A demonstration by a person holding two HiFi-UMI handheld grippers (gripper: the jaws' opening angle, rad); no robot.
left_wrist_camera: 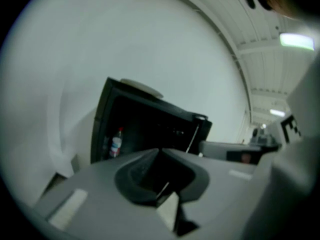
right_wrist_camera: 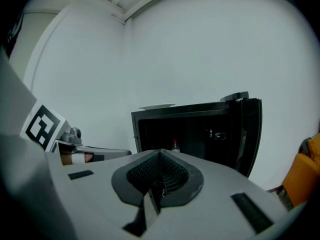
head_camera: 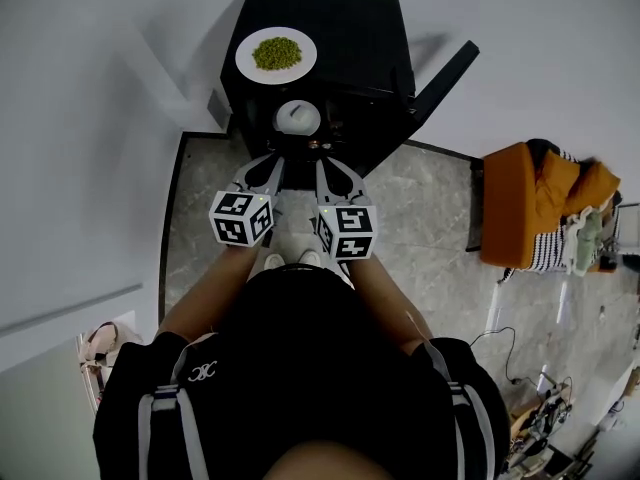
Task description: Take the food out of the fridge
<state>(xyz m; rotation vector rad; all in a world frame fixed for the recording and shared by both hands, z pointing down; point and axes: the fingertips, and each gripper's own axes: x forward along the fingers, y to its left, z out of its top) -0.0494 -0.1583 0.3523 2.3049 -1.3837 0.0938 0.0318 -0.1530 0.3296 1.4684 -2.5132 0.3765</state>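
A black mini fridge [head_camera: 330,38] stands against the white wall with its door [head_camera: 443,76] swung open to the right. On its top sits a white plate of green food [head_camera: 276,54]. A white round bowl-like thing [head_camera: 297,118] shows at the open front. A small bottle [left_wrist_camera: 116,143] stands inside, and the right gripper view shows this bottle [right_wrist_camera: 175,145] too. My left gripper [head_camera: 271,161] and right gripper [head_camera: 323,164] are side by side just short of the opening. Both are shut and hold nothing. Most of the fridge's inside is dark.
An orange seat piled with clothes [head_camera: 535,208] stands to the right on the grey tiled floor. Cables and gear [head_camera: 545,408] lie at the lower right. A bag [head_camera: 95,353] is at the lower left. The person's shoes [head_camera: 290,260] are close to the fridge.
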